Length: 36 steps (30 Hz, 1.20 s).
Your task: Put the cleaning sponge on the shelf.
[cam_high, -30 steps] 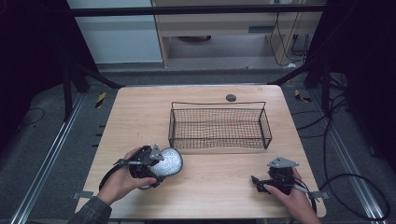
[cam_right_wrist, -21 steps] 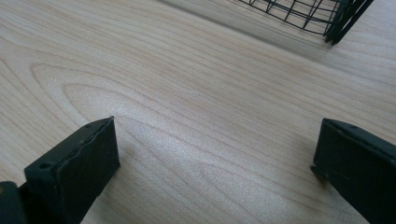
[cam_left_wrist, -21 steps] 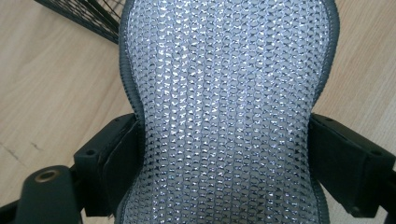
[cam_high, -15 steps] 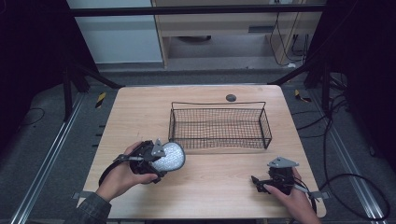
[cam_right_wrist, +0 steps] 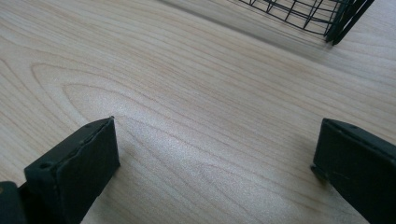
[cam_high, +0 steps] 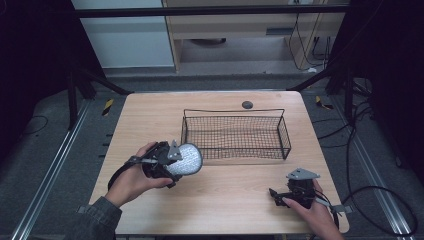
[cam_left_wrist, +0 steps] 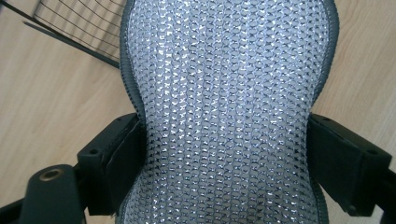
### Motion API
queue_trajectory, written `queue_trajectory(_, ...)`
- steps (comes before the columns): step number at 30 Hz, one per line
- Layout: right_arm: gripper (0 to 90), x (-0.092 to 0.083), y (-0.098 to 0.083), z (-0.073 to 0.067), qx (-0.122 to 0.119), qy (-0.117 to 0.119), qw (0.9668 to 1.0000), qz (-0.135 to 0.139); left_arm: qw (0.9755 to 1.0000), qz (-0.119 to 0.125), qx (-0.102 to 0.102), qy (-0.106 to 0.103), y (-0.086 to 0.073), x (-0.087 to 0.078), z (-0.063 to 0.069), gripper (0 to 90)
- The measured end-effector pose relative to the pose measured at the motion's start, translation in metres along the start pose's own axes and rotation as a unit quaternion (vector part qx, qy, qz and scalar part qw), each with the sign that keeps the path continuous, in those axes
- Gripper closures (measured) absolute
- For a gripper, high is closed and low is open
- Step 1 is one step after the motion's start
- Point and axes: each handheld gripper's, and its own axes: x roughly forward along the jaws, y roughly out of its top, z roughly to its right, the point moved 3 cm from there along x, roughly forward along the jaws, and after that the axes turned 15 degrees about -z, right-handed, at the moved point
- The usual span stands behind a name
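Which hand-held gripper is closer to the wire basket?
Left. The left hand-held gripper, holding a silvery mesh pad, sits by the wire basket; the right hand-held gripper rests nearer the person.

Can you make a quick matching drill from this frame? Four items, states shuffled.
Items:
1. left gripper
2. right gripper
3. wire basket
4. silver mesh pad

States:
A. empty, on the table
B. jaws open, nothing between them
C. pinched in at both sides
D. jaws shut on an object

Pairs: 1-D, 2-B, 3-A, 4-C
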Motion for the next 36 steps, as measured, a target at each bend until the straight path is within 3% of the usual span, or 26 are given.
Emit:
queue_trajectory(10, 0.3, 0.000, 0.000, 0.000, 0.000, 0.000, 1.0000, 0.000, 0.9996, 0.010, 0.009, 0.023, 0.032, -0.010, -0.025, 14.7)
queue_trajectory(20, 0.3, 0.000, 0.001, 0.000, 0.000, 0.000, 1.0000, 0.000, 0.9992, 0.010, 0.014, 0.037, 0.053, -0.011, -0.044, 14.7)
queue_trajectory(36, 0.3, 0.001, 0.001, 0.001, -0.004, 0.000, 1.0000, 0.000, 0.9982, 0.015, 0.023, 0.052, 0.076, -0.016, -0.056, 14.9)
